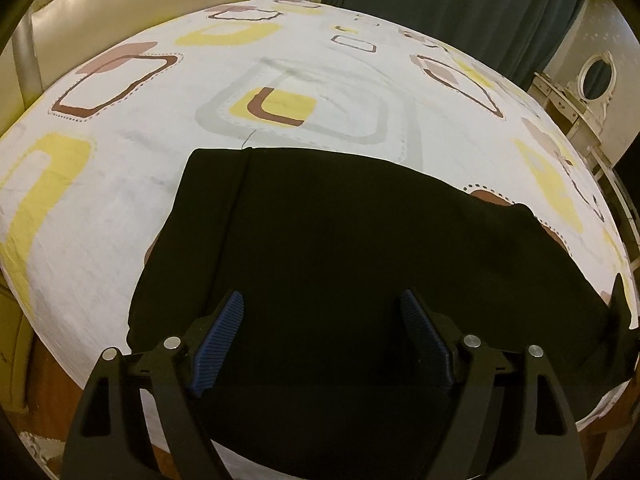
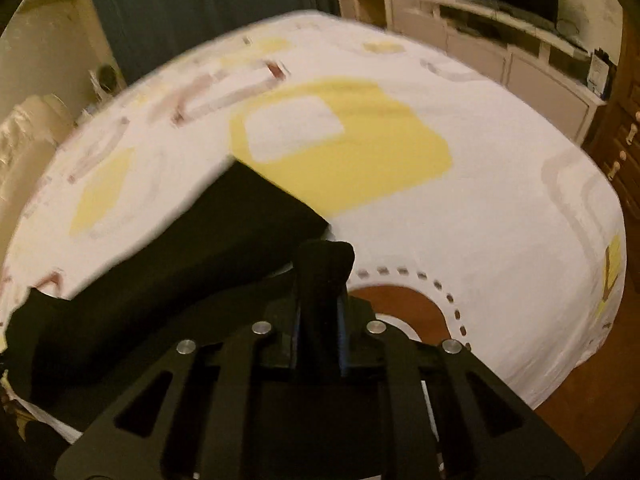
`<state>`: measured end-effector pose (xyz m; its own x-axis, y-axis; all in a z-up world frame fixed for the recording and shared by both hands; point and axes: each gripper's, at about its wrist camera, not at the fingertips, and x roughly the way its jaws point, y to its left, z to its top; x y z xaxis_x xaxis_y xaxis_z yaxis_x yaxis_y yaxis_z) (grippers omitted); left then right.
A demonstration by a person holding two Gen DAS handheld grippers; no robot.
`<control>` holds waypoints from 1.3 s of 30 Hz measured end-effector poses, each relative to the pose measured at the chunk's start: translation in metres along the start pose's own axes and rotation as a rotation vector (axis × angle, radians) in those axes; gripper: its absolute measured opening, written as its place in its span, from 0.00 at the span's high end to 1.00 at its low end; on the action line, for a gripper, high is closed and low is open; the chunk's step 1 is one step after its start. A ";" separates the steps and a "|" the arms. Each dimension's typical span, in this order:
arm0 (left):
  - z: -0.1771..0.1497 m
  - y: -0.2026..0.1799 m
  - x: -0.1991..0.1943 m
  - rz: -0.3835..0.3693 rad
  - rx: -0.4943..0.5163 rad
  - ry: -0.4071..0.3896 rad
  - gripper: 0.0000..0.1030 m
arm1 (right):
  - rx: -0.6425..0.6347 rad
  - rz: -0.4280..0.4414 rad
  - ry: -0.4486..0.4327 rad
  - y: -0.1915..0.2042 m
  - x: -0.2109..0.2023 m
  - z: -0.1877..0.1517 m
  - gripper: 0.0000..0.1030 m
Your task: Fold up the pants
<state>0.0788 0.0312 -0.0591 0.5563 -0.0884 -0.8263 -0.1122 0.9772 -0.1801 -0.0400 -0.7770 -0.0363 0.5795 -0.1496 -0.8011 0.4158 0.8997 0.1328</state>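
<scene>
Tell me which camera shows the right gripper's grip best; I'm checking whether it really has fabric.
The right wrist view: the right gripper is shut on a bunched edge of the black pants, close up though blurred. The left wrist view shows only its dark tip at the pants' right edge.

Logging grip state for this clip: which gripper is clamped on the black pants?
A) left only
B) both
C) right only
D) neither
C: the right gripper has its fingers closed on a fold of the black pants, while the left gripper hangs open above them.
</scene>
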 end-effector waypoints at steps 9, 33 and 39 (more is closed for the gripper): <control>0.000 -0.007 -0.001 -0.007 0.072 0.013 0.20 | 0.281 -0.220 -0.072 -0.042 -0.012 0.020 0.66; -0.002 -0.002 0.004 -0.055 0.070 0.013 0.17 | 0.345 -0.274 0.161 0.124 0.081 0.085 0.56; -0.003 -0.004 0.004 -0.047 0.081 0.009 0.17 | 0.406 -0.199 0.135 0.111 0.064 0.080 0.92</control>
<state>0.0787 0.0261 -0.0637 0.5518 -0.1364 -0.8227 -0.0184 0.9843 -0.1755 0.0991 -0.7189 -0.0261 0.3755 -0.2239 -0.8994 0.7658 0.6216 0.1650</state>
